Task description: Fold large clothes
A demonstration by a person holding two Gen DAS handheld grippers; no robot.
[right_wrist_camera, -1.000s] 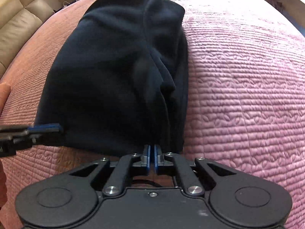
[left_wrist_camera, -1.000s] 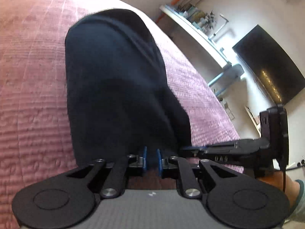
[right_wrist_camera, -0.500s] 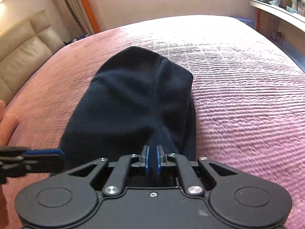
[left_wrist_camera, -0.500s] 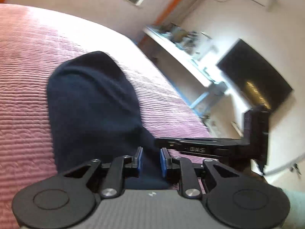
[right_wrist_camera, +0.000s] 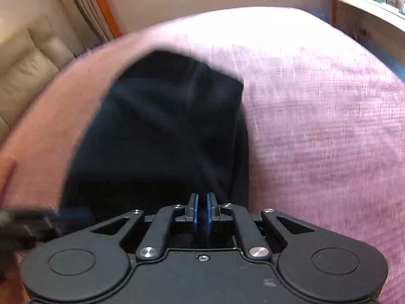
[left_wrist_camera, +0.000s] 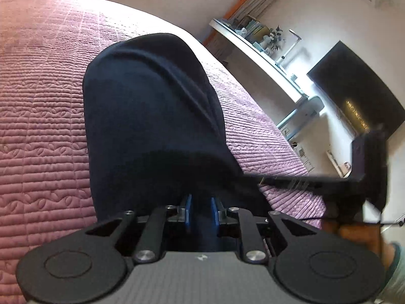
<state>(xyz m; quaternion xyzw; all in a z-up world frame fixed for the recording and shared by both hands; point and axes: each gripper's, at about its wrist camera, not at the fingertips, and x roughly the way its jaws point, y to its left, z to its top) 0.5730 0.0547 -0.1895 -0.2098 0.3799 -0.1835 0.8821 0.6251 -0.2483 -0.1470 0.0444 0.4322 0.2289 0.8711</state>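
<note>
**Spotter:** Left wrist view first: your left gripper (left_wrist_camera: 200,209) has its blue pads a little apart with the near hem of the dark garment (left_wrist_camera: 152,116) between them, so it reads as pinching that edge. The garment runs from the pads toward twelve o'clock across the pink quilted bedspread (left_wrist_camera: 43,116). Your right gripper (left_wrist_camera: 298,181) comes in from three o'clock, touching the same hem, though that view doesn't show how its fingers stand.

**Operator:** And from the right wrist?

**Spotter:** It's blurred, but your right gripper's (right_wrist_camera: 202,209) pads are nearly pressed together with dark cloth between them, holding the hem near the garment's (right_wrist_camera: 162,131) right edge. Your left gripper (right_wrist_camera: 48,219) shows at nine o'clock, just beside the hem.

**Operator:** How will it handle?

**Spotter:** I'd judge it soft, thickish and limp, like fleece: it will sag between your two holds and drag on the quilt rather than slide. Keep your holds on the two near corners so the layers stay together.

**Operator:** Count?

**Spotter:** One garment, one bedspread, two grippers.
</note>
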